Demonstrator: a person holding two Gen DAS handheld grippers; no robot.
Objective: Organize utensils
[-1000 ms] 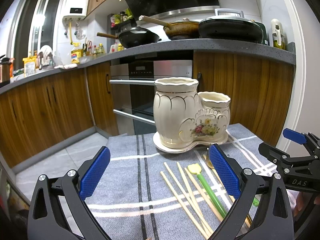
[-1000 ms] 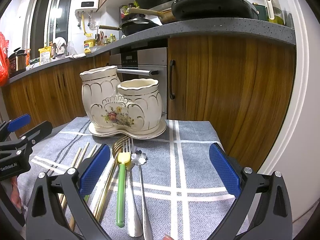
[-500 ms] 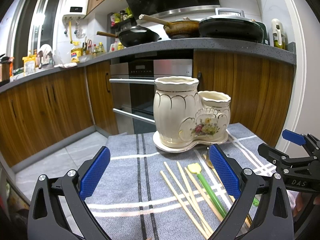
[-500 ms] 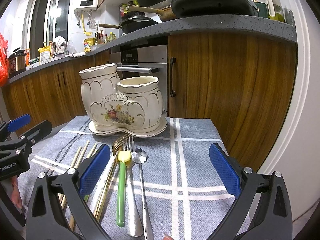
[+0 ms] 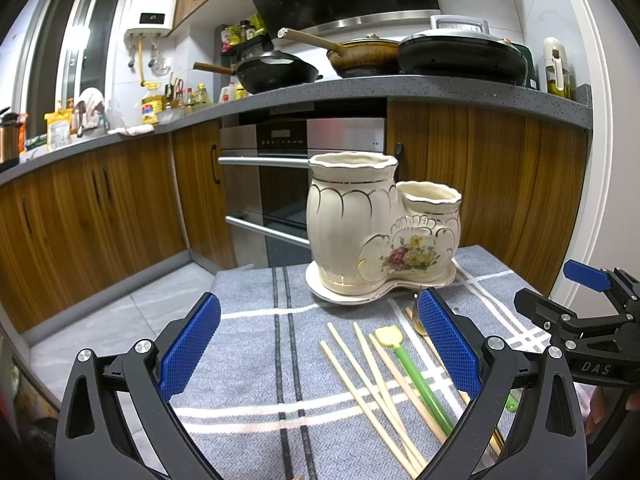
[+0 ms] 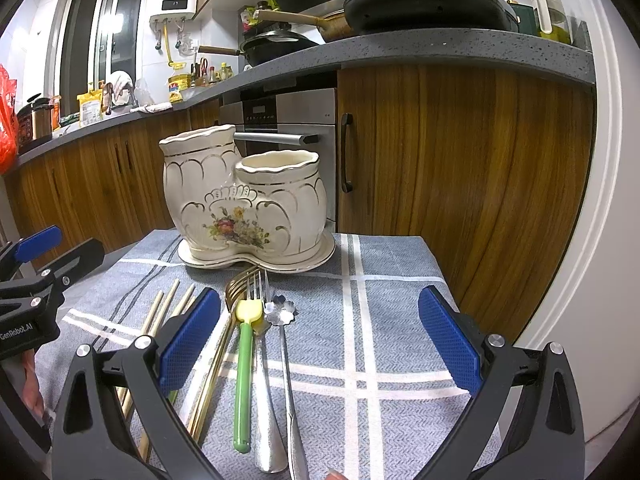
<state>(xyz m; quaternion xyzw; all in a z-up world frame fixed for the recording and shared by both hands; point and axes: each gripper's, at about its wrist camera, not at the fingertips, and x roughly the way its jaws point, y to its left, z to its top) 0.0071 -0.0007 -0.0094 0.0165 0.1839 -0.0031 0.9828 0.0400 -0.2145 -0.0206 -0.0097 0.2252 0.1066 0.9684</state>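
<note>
A cream ceramic utensil holder (image 5: 380, 232) (image 6: 244, 204) with a tall and a short pot stands on its saucer at the far side of a grey checked cloth (image 5: 256, 344) (image 6: 384, 320). In front of it lie several wooden chopsticks (image 5: 360, 364) (image 6: 160, 312), a green-handled yellow spatula (image 5: 416, 372) (image 6: 245, 364), a gold fork (image 6: 236, 284), a silver fork (image 6: 262, 284) and a flower-bowl spoon (image 6: 281, 312). My left gripper (image 5: 320, 344) hovers open above the cloth left of the chopsticks. My right gripper (image 6: 320, 344) is open over the spoon and forks, holding nothing.
Wooden kitchen cabinets (image 5: 100, 216) and a steel oven (image 5: 288, 184) stand behind the small table. Pans (image 5: 276, 74) sit on the grey counter (image 5: 460, 92) above. The table's right edge (image 6: 444, 280) drops off near a white door frame (image 6: 576, 240). Tiled floor (image 5: 120, 320) lies to the left.
Both grippers have stayed open and nearly still; the views shifted only very slightly. The utensils have not moved.
</note>
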